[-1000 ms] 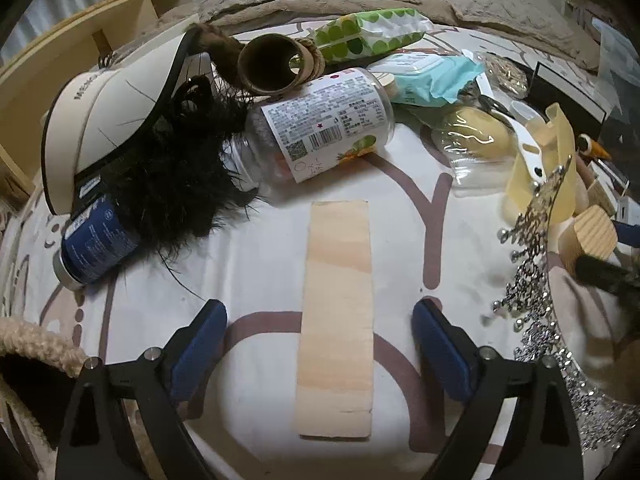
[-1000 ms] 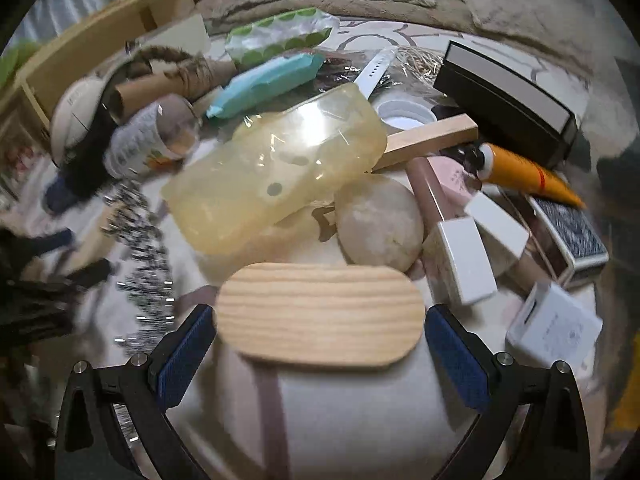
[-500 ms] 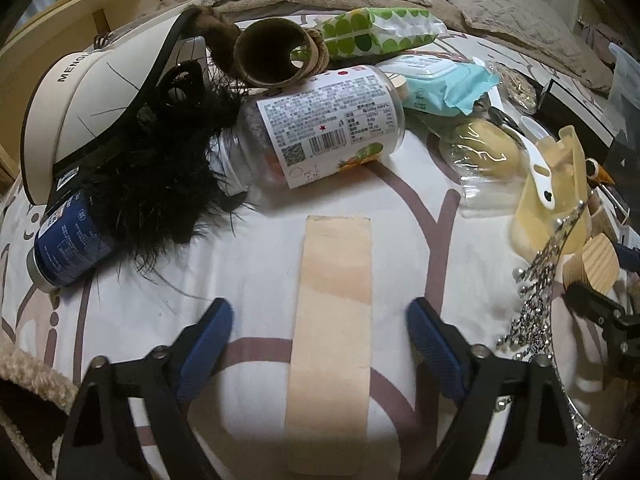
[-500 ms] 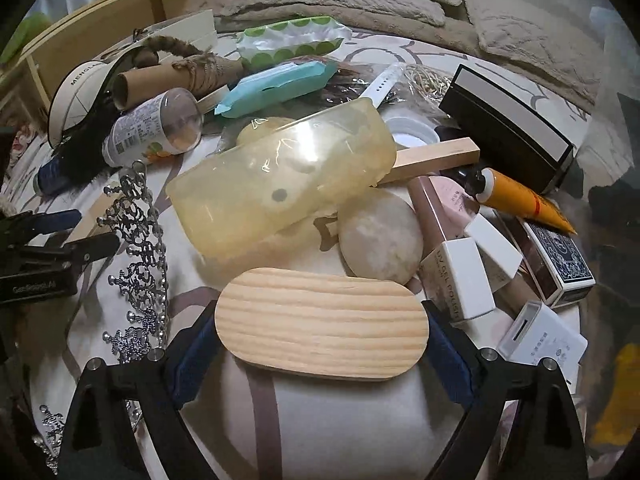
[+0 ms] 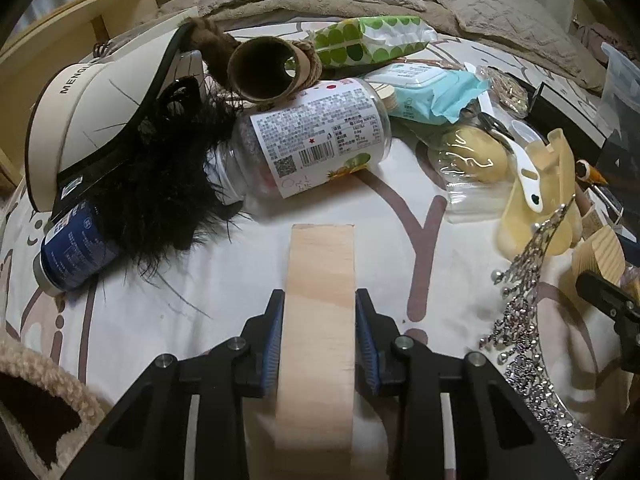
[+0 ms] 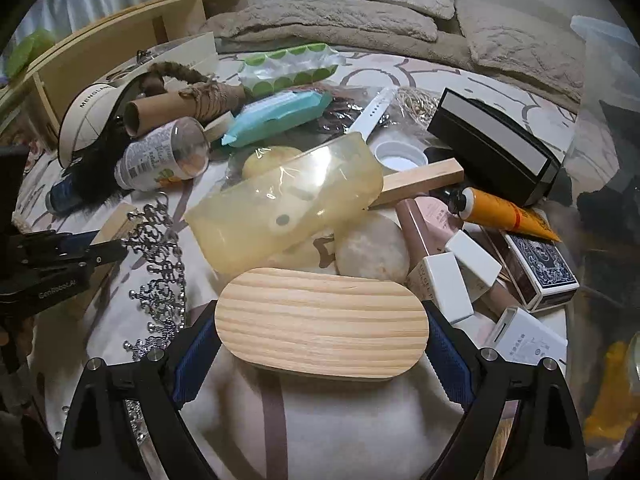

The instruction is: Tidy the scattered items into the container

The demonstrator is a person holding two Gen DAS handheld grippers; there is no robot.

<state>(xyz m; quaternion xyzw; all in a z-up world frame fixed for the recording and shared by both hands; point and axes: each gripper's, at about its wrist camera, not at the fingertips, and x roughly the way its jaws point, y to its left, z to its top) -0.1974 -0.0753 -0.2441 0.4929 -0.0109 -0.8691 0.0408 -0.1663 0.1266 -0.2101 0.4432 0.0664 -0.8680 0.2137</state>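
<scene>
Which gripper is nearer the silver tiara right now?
Left. The left gripper, closing on the flat wooden slat, sits just beside the silver tiara. The right gripper straddles the oval wooden block, slightly farther away.

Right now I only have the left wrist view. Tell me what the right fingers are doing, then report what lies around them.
Observer: The right gripper has its fingers against both ends of an oval wooden block.
Operator: Report what sits behind that block.
Observer: A pale round stone lies just behind it, with a translucent yellow pouch up and to its left.
Operator: Now give me the right side.
Observer: Two small white boxes lie close beside the right finger, and a blue card deck lies beyond them.
</scene>
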